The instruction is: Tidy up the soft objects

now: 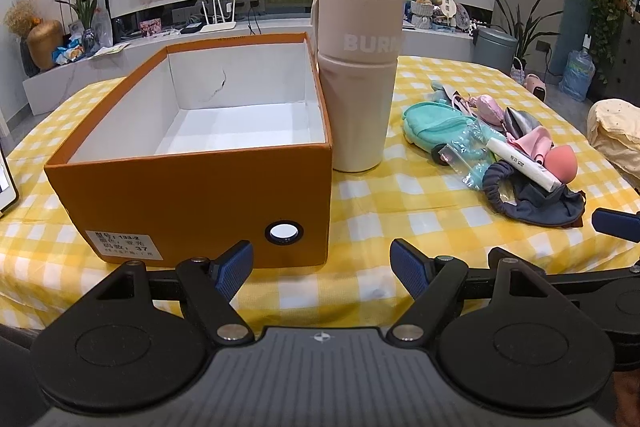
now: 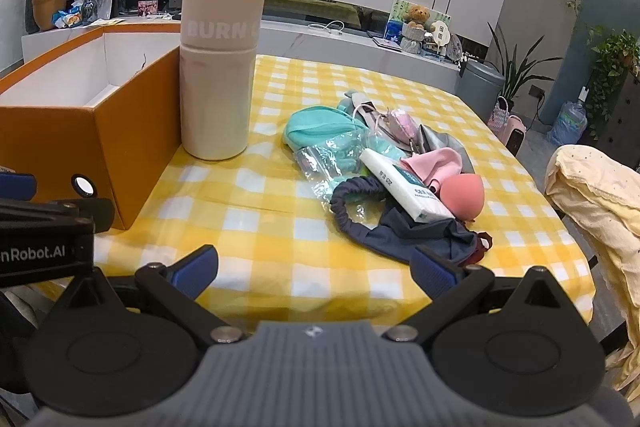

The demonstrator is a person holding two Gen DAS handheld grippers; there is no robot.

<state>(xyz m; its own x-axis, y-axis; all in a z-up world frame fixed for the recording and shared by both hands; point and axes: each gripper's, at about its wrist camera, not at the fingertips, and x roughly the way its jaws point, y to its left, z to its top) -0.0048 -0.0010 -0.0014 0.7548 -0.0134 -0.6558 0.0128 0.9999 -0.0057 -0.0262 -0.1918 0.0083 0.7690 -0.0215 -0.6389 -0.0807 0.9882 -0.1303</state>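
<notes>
**Inspector:** Left gripper (image 1: 321, 269): condition?

**Assistant:** Jaws spread wide, nothing between them. It hangs over the near edge of the yellow checked tablecloth (image 1: 400, 195), just in front of the orange box (image 1: 192, 203). Its blue pads (image 1: 234, 269) touch nothing.

**Inspector:** Right gripper (image 2: 314, 273)?

**Assistant:** Likewise spread wide and empty. Its right-hand pad sits just before the near edge of the dark grey cloth (image 2: 420, 231); whether it touches cannot be told from this view. In the left wrist view its fingertip shows at the far right edge.

**Inspector:** Location of the soft objects?

**Assistant:** All in one heap on the tablecloth, to the right of the pink bottle (image 1: 360, 67), outside the box. The heap holds a teal pouch (image 2: 320, 127), a clear plastic bag (image 2: 328, 163), a pink cloth (image 2: 436, 163), a pink makeup sponge (image 2: 464, 195), a dark elastic headband (image 2: 352, 199) and the grey cloth at the near side. A white tube (image 2: 404, 187) lies across the top of them, touching the sponge.

**Inspector:** The box?

**Assistant:** Open-topped, white-lined, nothing visible inside. The bottle stands upright against its right wall. A printed label (image 1: 124, 245) and a round hole (image 1: 285, 231) are on its near face.
</notes>
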